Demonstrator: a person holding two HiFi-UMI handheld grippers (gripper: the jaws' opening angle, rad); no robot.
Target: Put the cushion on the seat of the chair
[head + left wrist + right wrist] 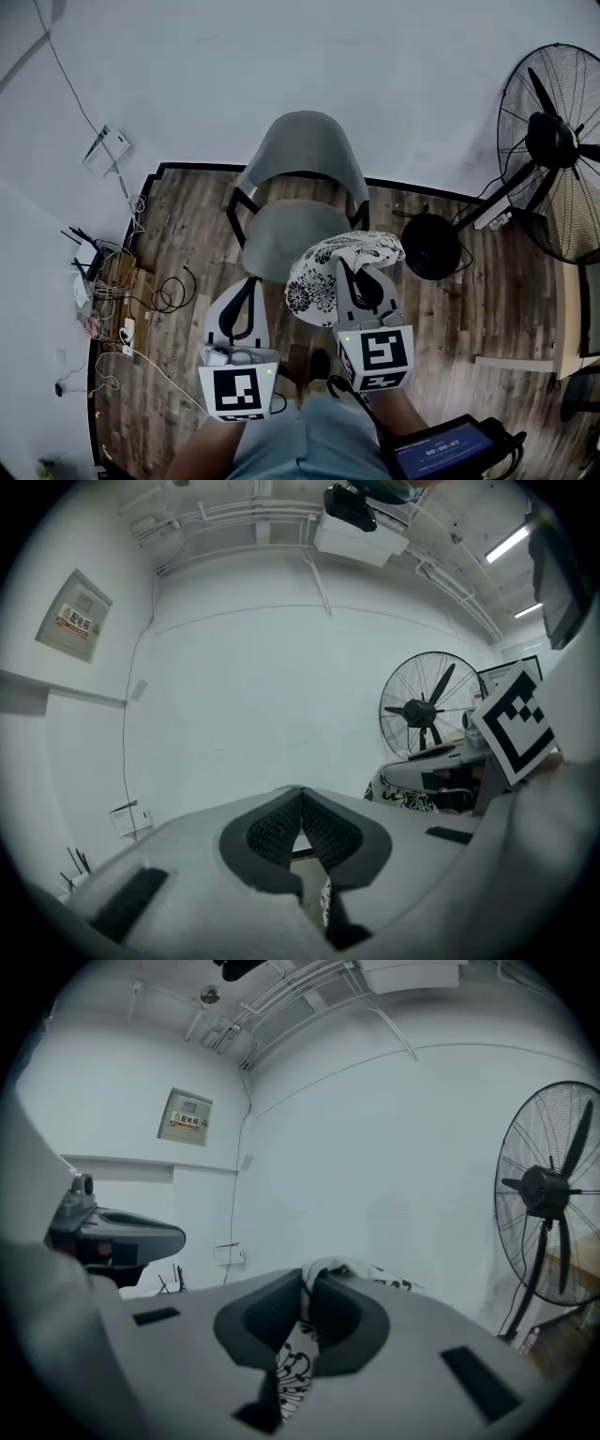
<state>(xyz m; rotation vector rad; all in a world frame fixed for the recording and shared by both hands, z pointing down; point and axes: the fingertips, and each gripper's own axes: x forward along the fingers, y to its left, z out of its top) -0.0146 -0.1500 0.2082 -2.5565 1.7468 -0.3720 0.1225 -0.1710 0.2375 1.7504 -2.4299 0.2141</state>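
Observation:
A grey chair stands against the wall, its seat [277, 236] bare and its backrest [305, 145] behind it. The white cushion [314, 281] with a black floral print hangs over the seat's front right corner. My right gripper [350, 267] is shut on its fabric; in the right gripper view a fold of the cushion [292, 1365] sits pinched between the pads of my right gripper [307, 1283]. My left gripper [251, 283] is level with it, just left of the cushion and apart from it. In the left gripper view, my left gripper [300, 799] has its pads meeting at the tips; the cushion [405, 799] shows at the right.
A large standing fan [553, 141] with a round black base [429, 246] is right of the chair. Cables and a router [103, 272] lie on the wooden floor at the left. A screen device [441, 450] is at my waist. A pale table edge [567, 319] is far right.

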